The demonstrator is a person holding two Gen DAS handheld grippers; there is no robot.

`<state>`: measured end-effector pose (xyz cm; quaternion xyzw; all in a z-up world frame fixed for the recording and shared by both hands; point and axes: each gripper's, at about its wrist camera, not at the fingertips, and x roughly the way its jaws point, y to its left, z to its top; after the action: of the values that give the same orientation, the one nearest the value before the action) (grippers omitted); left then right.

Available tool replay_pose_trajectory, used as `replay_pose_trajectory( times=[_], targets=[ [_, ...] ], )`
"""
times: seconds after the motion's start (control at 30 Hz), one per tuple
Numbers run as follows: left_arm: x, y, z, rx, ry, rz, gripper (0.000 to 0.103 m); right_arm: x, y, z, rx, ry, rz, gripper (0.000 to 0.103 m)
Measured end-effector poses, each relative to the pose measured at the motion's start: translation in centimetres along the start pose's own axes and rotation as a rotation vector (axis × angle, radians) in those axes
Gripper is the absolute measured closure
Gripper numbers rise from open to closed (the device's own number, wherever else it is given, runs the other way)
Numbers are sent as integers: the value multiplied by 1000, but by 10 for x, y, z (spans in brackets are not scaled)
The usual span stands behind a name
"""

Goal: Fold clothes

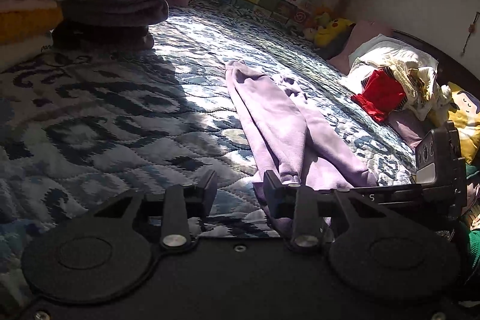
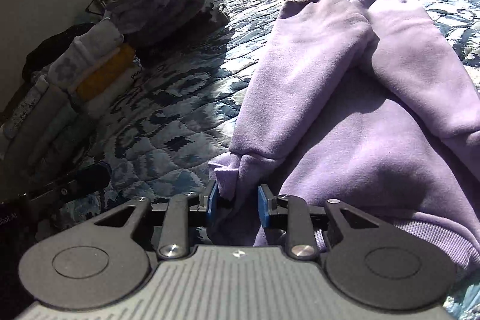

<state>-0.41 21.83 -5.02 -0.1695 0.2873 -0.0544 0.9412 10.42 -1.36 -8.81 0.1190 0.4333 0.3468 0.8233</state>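
Your purple sweatshirt [image 2: 345, 116] lies flat on the quilted bedspread [image 1: 126, 116], both sleeves already laid in over the body, cuffs pointing toward the far end. Your right gripper [image 2: 235, 204] has a bunched corner of the hem between its blue pads [image 2: 212, 201], though a gap shows on either side of the cloth, so I'd call it spread and not yet pinching. Your left gripper [image 1: 240, 189] hangs released over the bedspread just beside the other hem edge, with nothing between its fingers.

The step in hand looks like lifting the bottom edge to fold it up toward the collar. Squeeze the right one firmly so both layers are caught, not just the top one. Slide the left one onto the opposite corner and bite at the same depth. Raise both evenly and keep the hem taut, or the sleeves may slide off. Finished items sit in the folded stack [image 2: 99, 71] well apart to the side, ready for this one
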Motion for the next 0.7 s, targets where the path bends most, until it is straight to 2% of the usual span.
replay_pose_trajectory(
  times=[0.07,0.2,0.27,0.33,0.47,0.63,0.7],
  targets=[
    [18,-5,0,41,46,14,84,-4,-7,-6,27,-32,15,75],
    [55,-13,-4,61,125,-44,90,-6,-11,-12,38,-72,42,76],
    [74,-14,-7,62,168,-47,91,-6,-9,-13,15,-76,38,83],
    [87,-14,-9,67,194,-36,93,-7,-11,-13,31,-89,54,86],
    [97,-6,-9,-22,190,-95,94,-15,-16,-15,50,-126,75,88],
    [95,6,-7,-116,183,-126,94,-13,-21,-17,73,-126,56,88],
    [91,19,-8,-223,172,-169,93,-12,-18,-20,75,-130,46,88]
  ],
)
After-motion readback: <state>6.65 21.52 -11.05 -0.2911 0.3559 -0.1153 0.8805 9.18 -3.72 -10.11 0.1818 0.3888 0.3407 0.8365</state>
